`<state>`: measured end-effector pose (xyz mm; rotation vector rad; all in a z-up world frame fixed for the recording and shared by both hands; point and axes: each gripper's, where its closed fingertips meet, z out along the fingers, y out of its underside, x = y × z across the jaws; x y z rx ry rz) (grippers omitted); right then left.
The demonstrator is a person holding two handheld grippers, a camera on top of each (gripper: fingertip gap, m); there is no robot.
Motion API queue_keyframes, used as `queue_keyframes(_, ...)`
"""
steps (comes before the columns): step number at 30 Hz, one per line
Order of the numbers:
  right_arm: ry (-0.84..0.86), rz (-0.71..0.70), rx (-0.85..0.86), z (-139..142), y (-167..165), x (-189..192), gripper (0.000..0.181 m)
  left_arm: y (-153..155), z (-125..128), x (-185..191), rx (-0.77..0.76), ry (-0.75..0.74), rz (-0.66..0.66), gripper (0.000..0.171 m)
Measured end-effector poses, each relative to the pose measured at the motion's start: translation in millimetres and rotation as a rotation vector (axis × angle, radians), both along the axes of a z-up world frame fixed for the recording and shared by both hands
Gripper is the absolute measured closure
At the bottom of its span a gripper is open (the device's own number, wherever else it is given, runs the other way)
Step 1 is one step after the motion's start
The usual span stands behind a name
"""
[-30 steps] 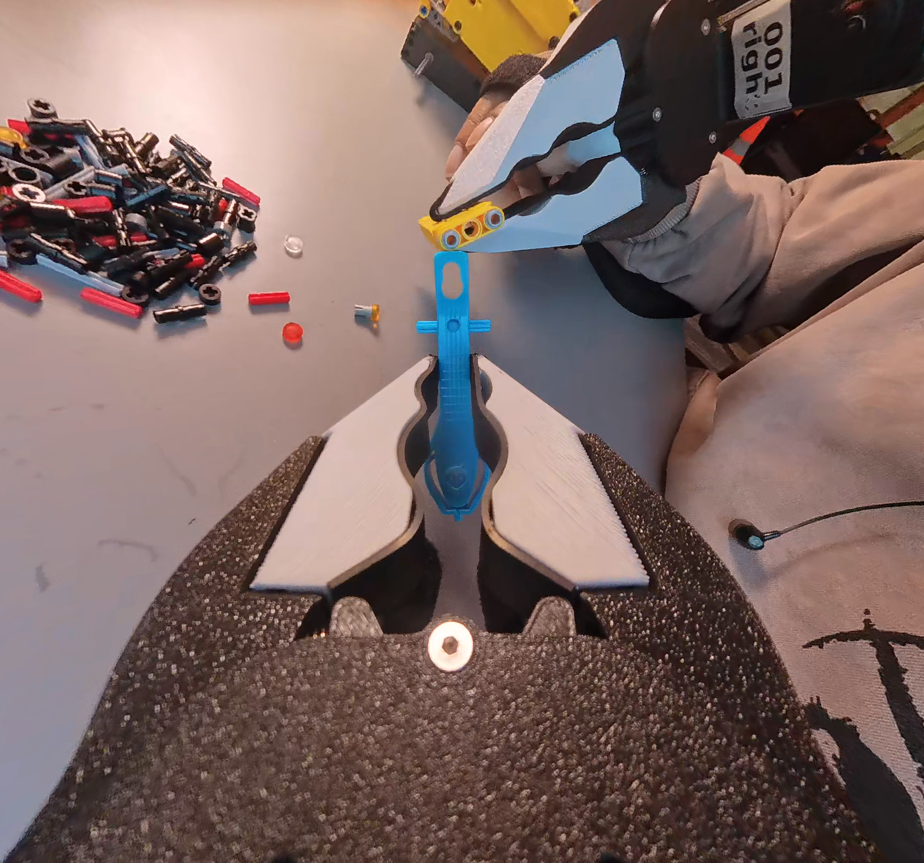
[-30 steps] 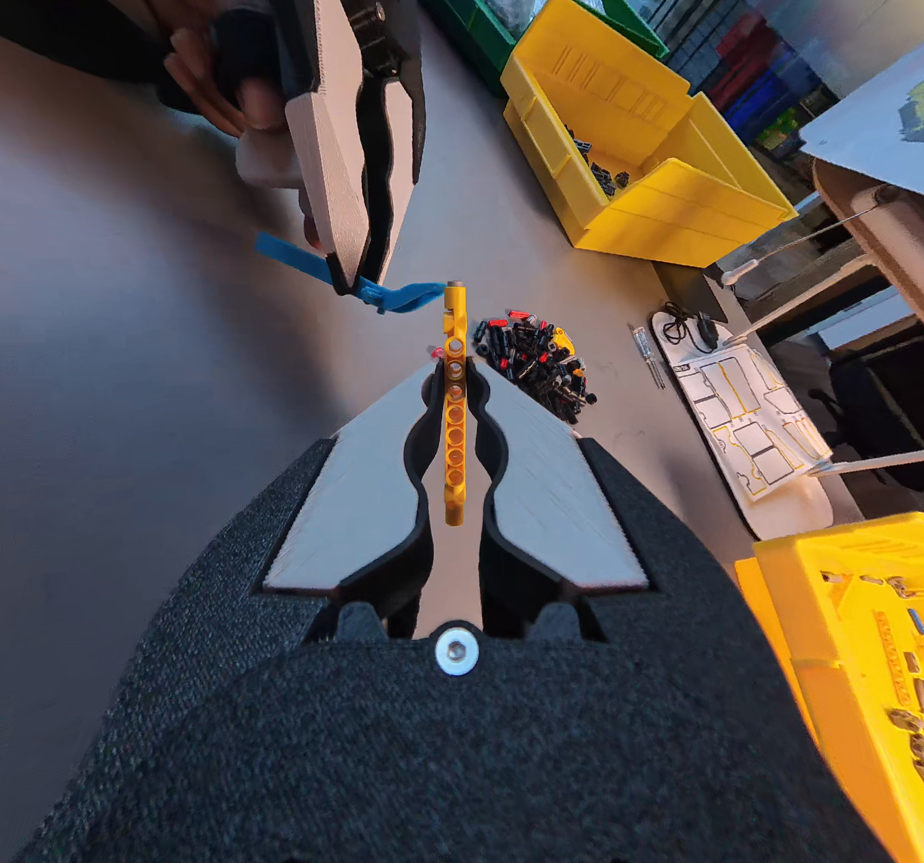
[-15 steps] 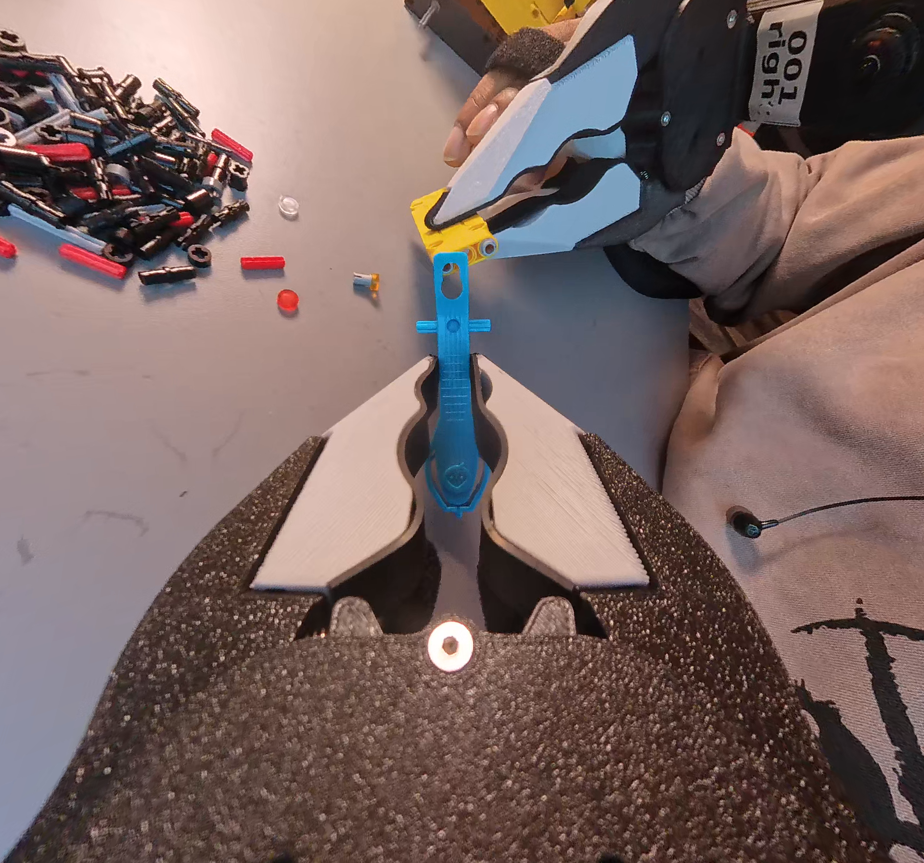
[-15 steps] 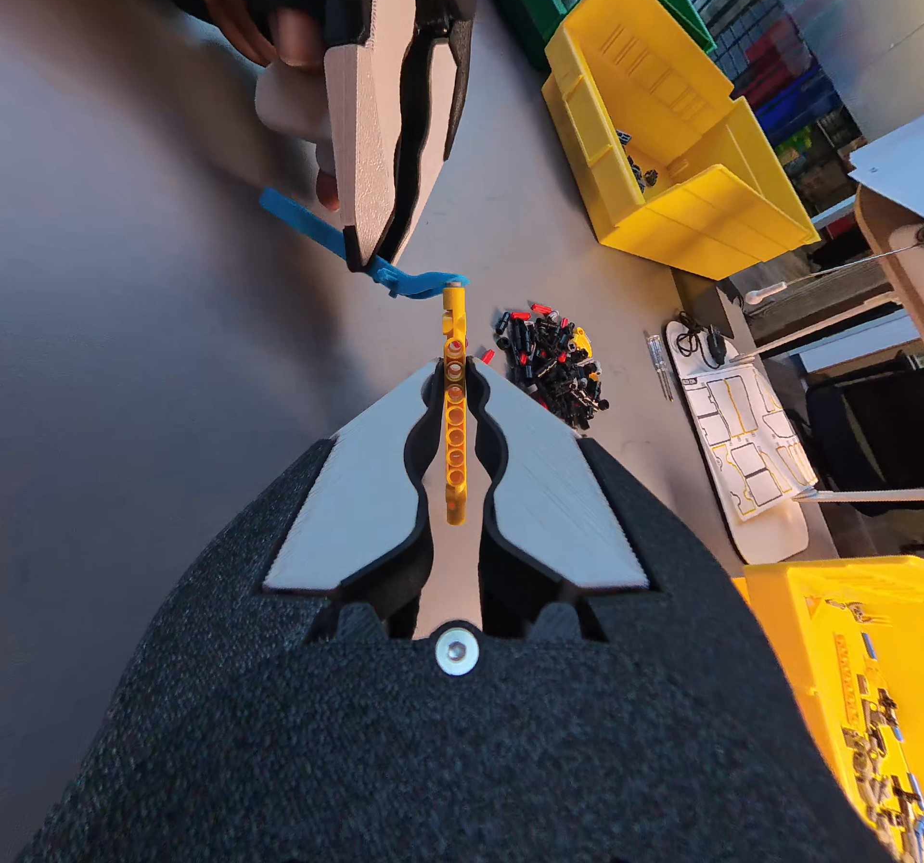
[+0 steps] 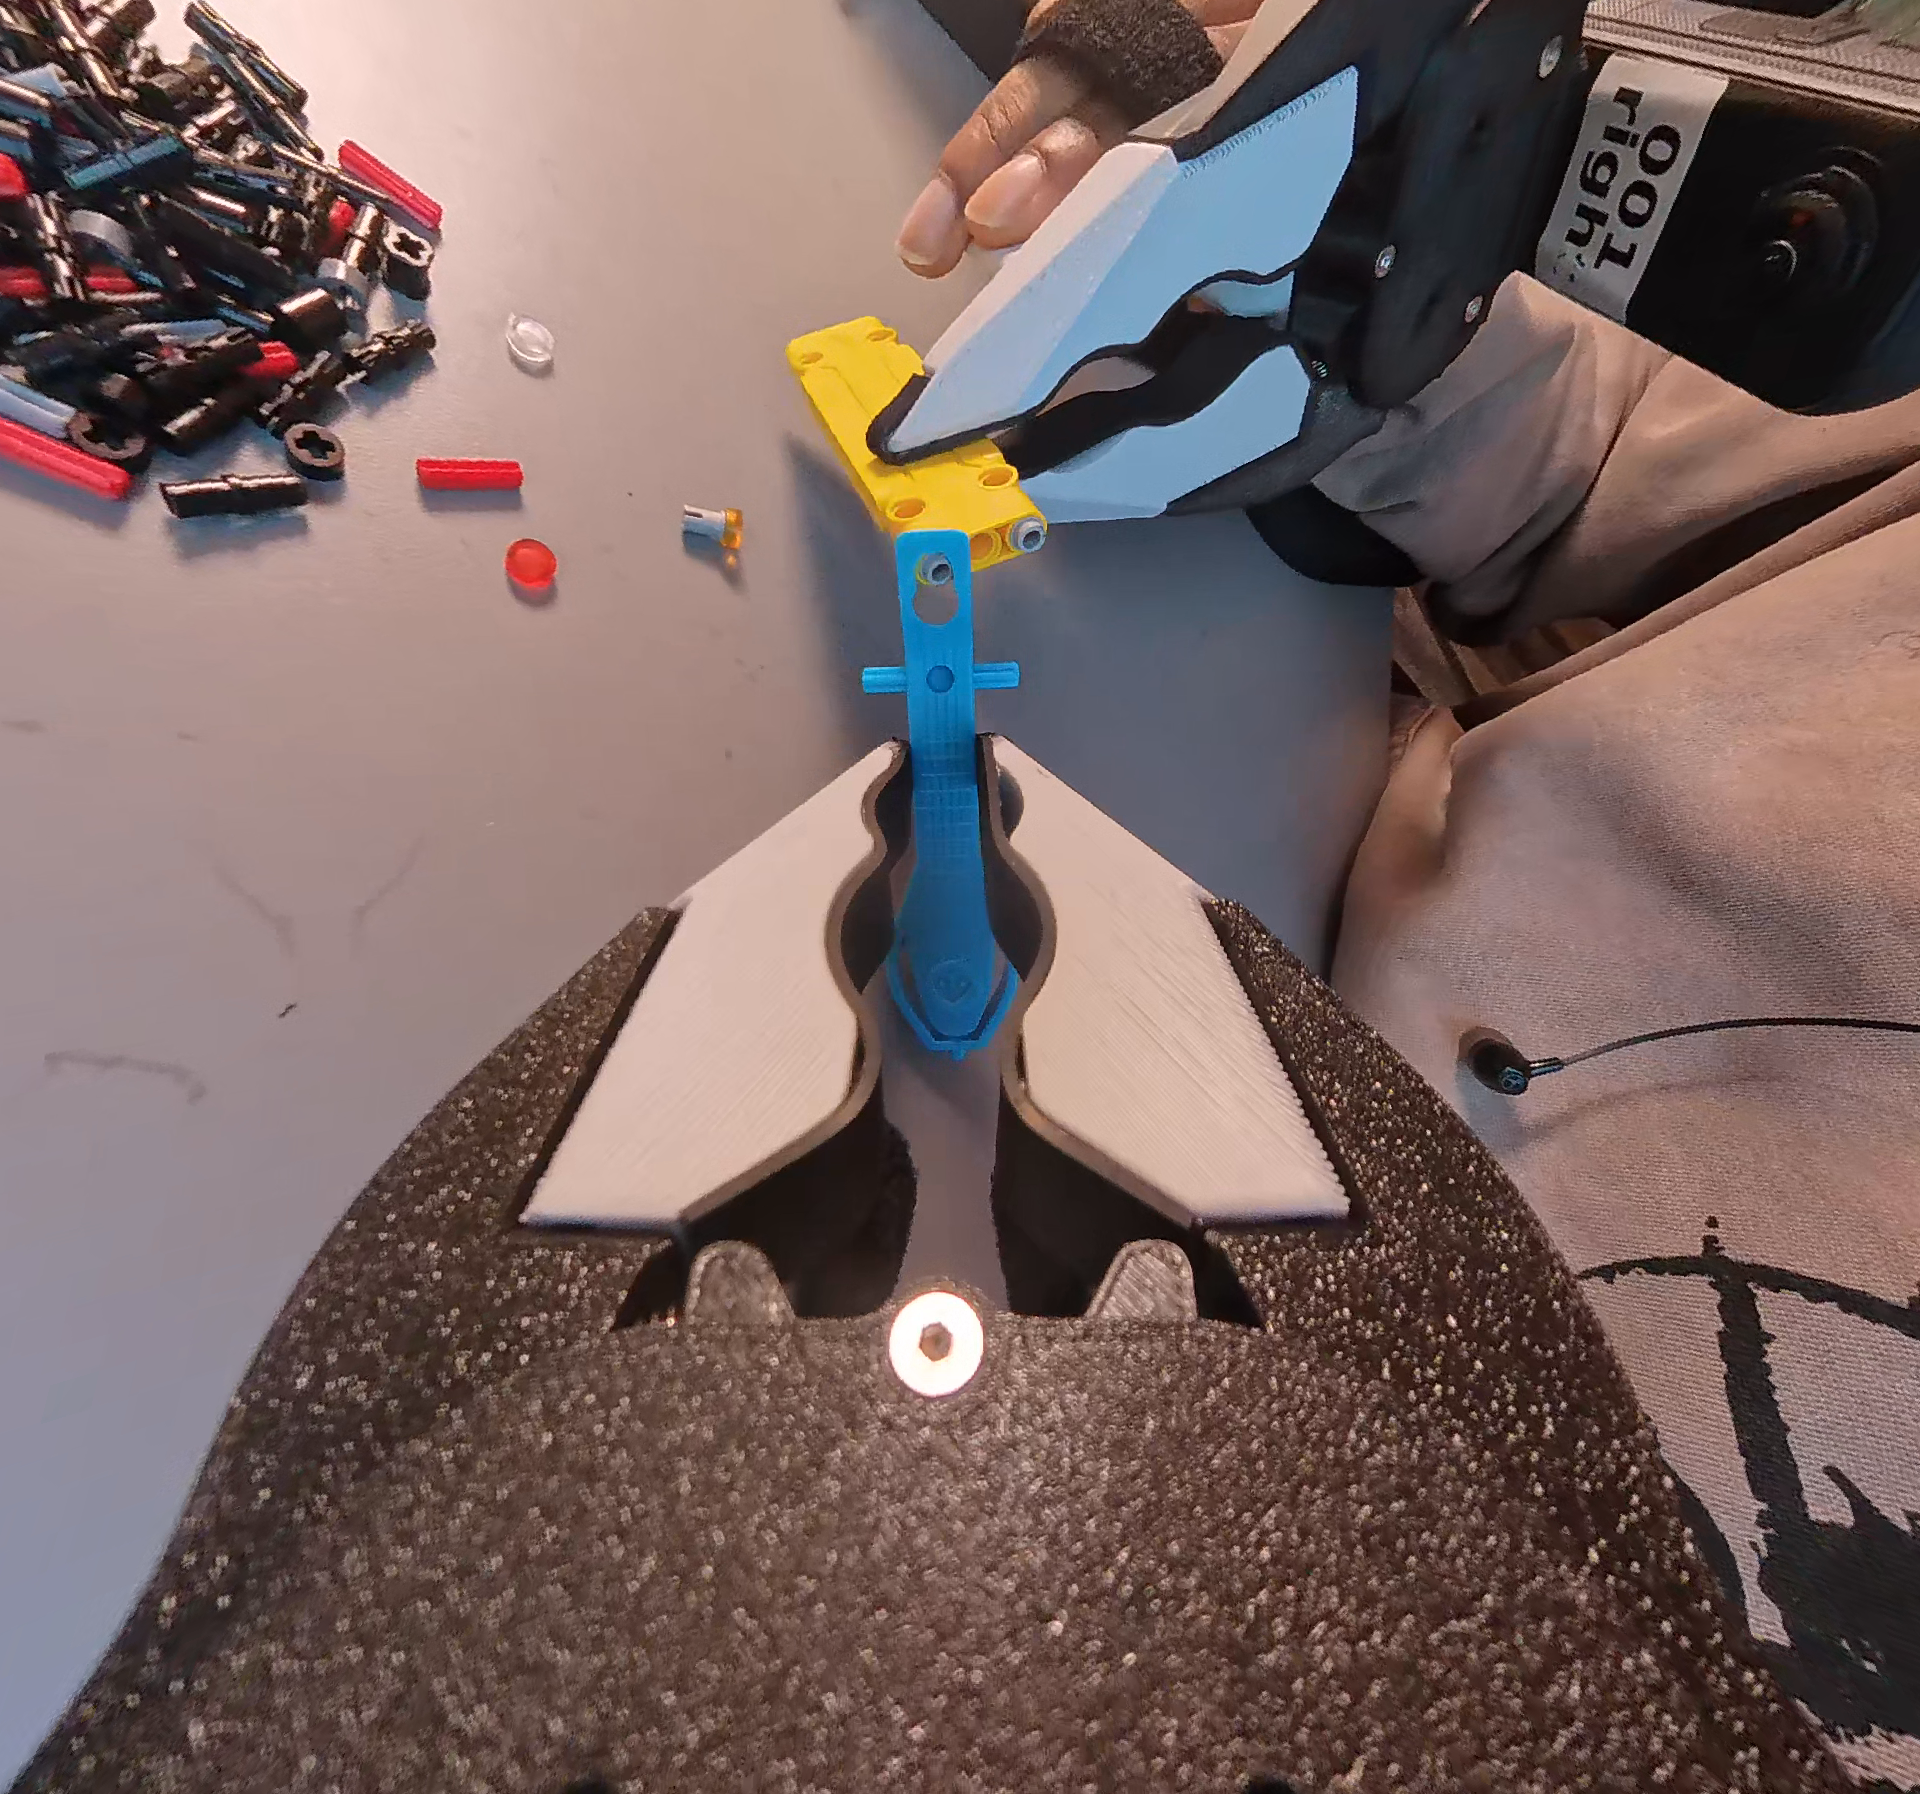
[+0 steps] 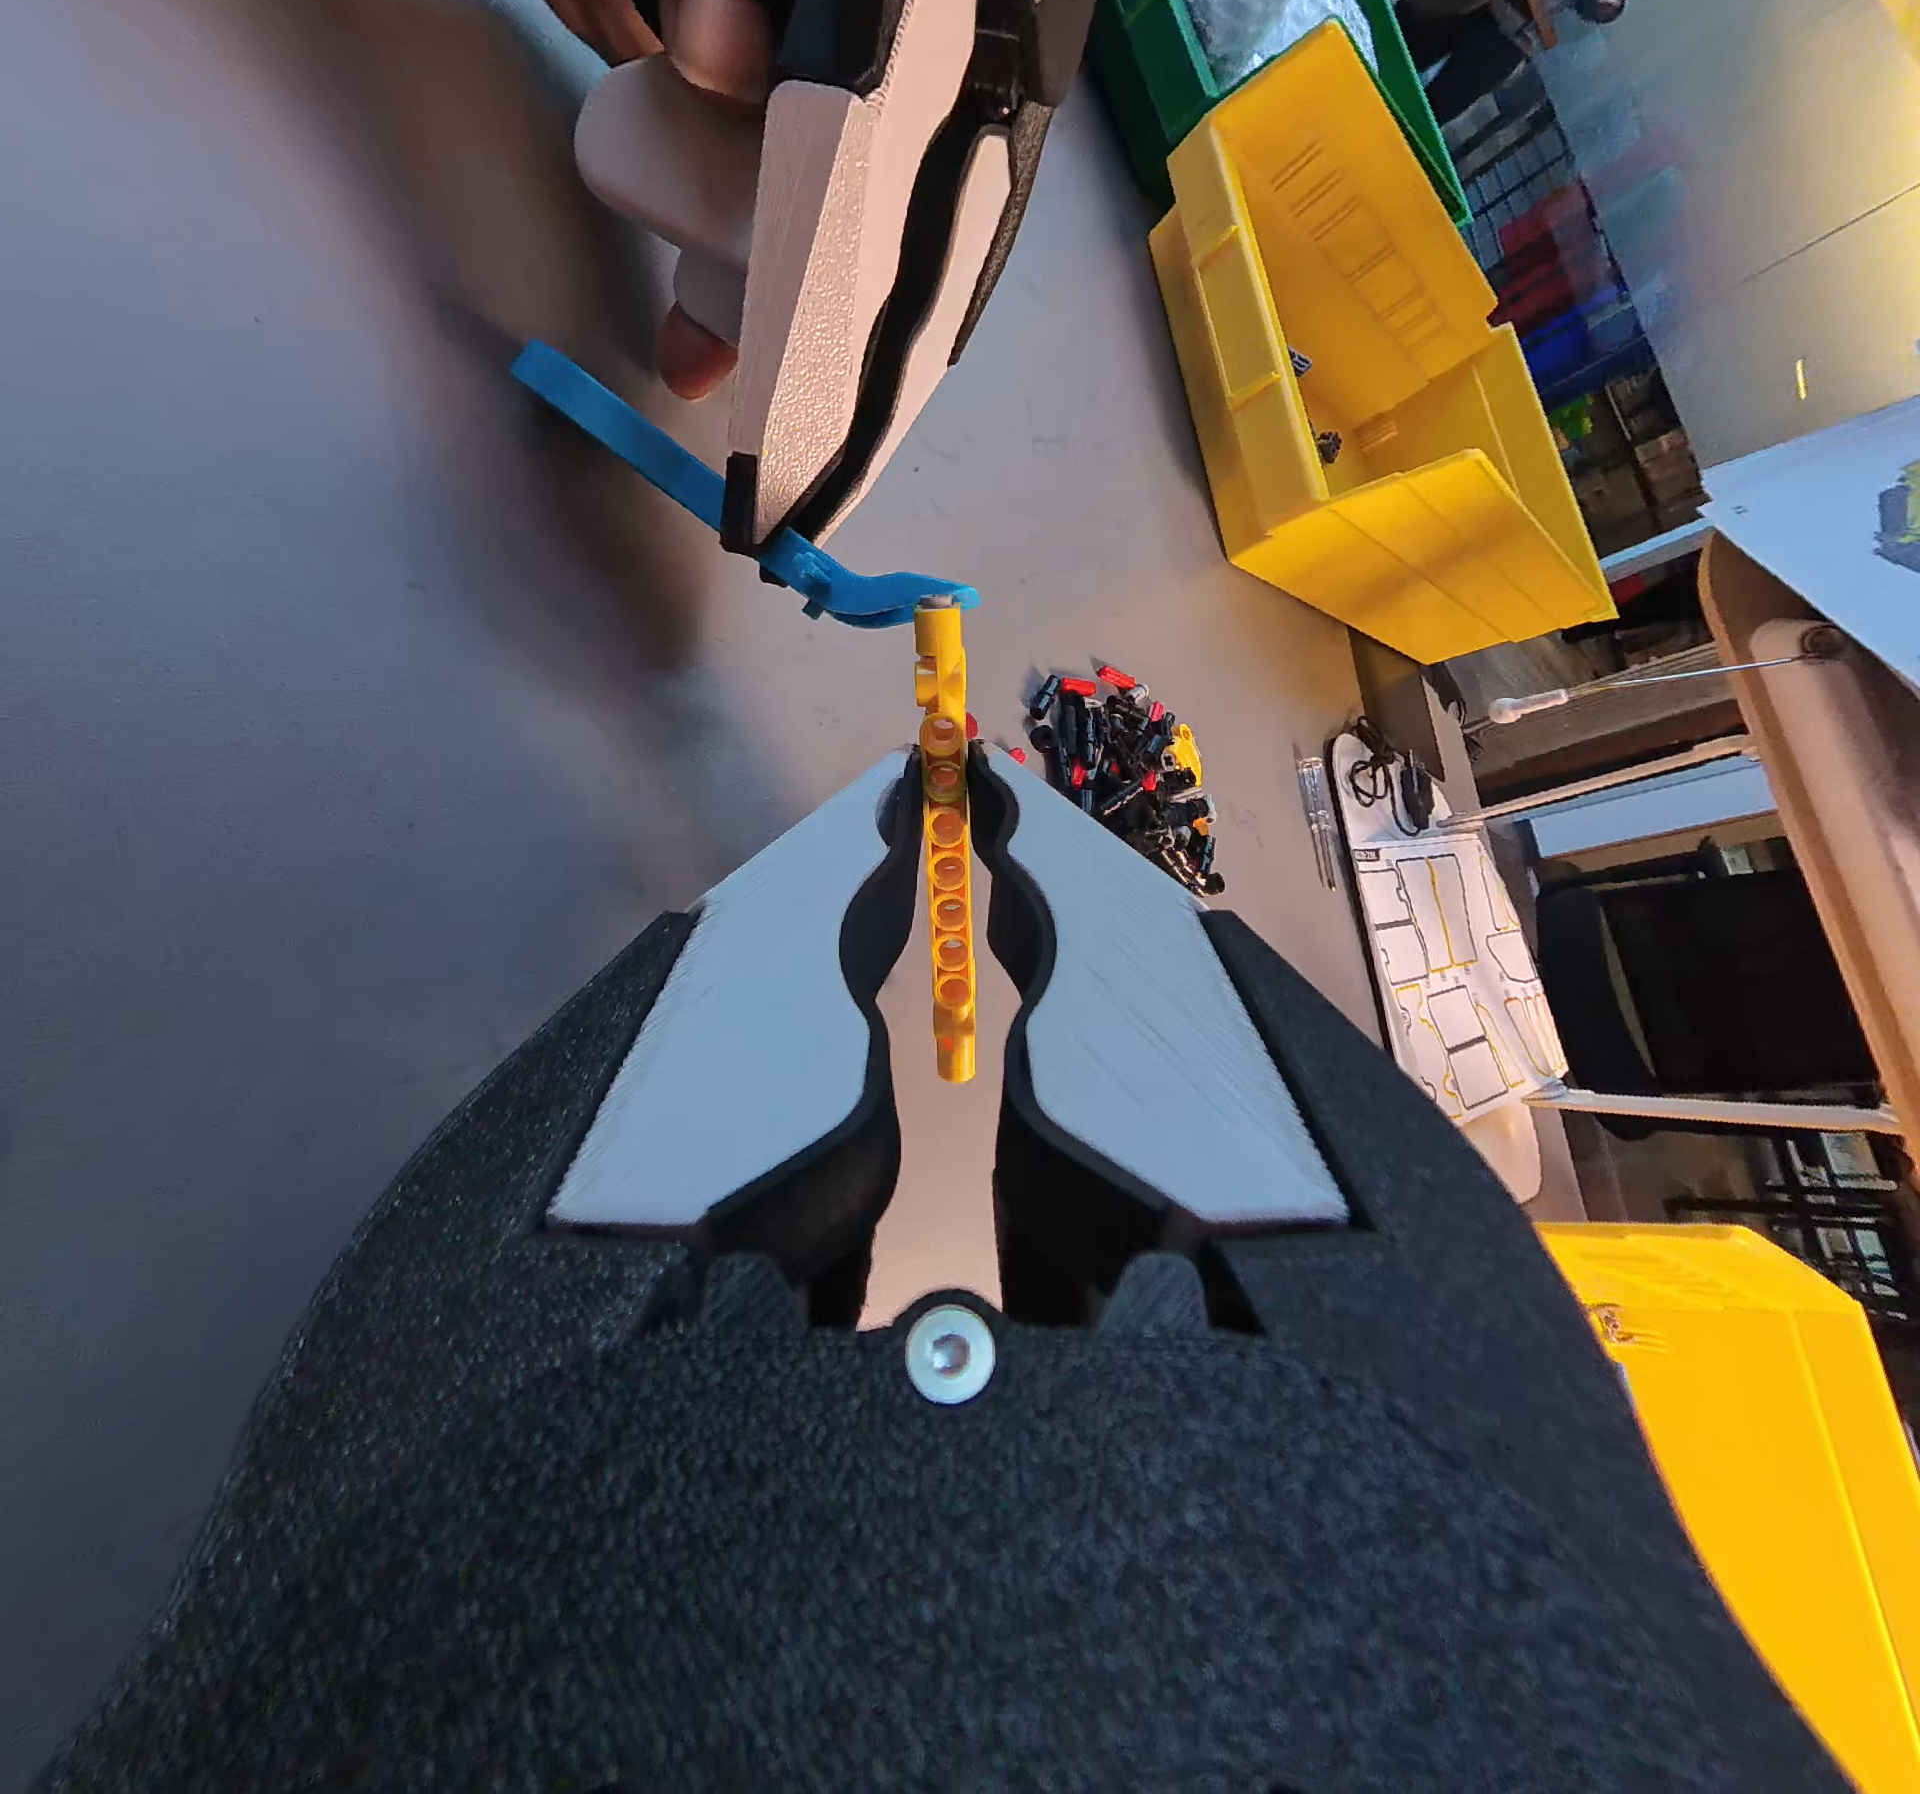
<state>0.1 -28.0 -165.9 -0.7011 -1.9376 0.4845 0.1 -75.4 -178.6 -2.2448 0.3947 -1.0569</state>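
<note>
Overhead, left claw (image 5: 940, 757) clenches a light, springy blue pin tool (image 5: 940, 809) mid-shaft; at twelve o'clock its tip touches the stiff yellow beam (image 5: 904, 435) clamped edgewise in right claw (image 6: 948, 768).

Left gripper (image 5: 940, 747) and right gripper (image 6: 943, 757) both with jaws clamped, tips nearly meeting at right angles.

blue plastic pin-removal tool (image 5: 940, 809) tip against end of yellow perforated plastic beam (image 5: 914, 440) | pile of small black and red plastic connectors (image 5: 177, 217) left | grey tabletop (image 5: 312, 861) beneath
</note>
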Motion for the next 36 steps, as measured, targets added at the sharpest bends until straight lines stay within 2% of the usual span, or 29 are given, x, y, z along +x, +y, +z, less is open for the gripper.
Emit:
queue_keyframes(3,-0.010,-0.004,-0.030,-2.6,-0.7,-0.7,0.175,-0.9,-0.4,1.2,-0.001,0.007,-0.006,0.161)
queue_keyframes(6,-0.016,-0.023,-0.192,0.2,-4.5,-2.6,0.175,-0.8,4.0,3.1,0.010,-0.015,-0.007,0.161)
queue_keyframes(11,-0.031,-0.063,-0.315,4.9,-8.5,-7.4,0.175,-0.1,7.9,3.0,0.038,0.014,-0.001,0.160)
queue_keyframes(15,-0.031,-0.071,-0.303,5.9,-9.9,-8.7,0.175,-0.9,8.3,3.1,0.053,0.056,-0.004,0.160)
queue_keyframes(18,-0.036,-0.068,-0.360,7.8,-11.9,-8.6,0.175,-0.3,9.9,3.8,0.065,0.061,-0.001,0.160)
queue_keyframes(23,-0.032,-0.060,-0.175,3.7,-6.3,-7.3,0.175,-0.4,5.0,4.7,0.081,0.069,-0.015,0.159)
queue_keyframes(25,-0.041,-0.060,-0.113,-0.8,-4.0,-5.9,0.175,-0.2,-1.8,2.5,0.086,0.115,-0.020,0.155)
queue_keyframes(27,-0.050,-0.050,-0.088,-3.8,-5.7,-5.5,0.175,0.1,-4.9,2.0,0.109,0.152,-0.029,0.152)
queue_keyframes(36,-0.064,-0.050,-0.026,-8.5,-2.8,-4.0,0.175,9.4,1.3,0.7,0.200,0.181,0.001,0.156)
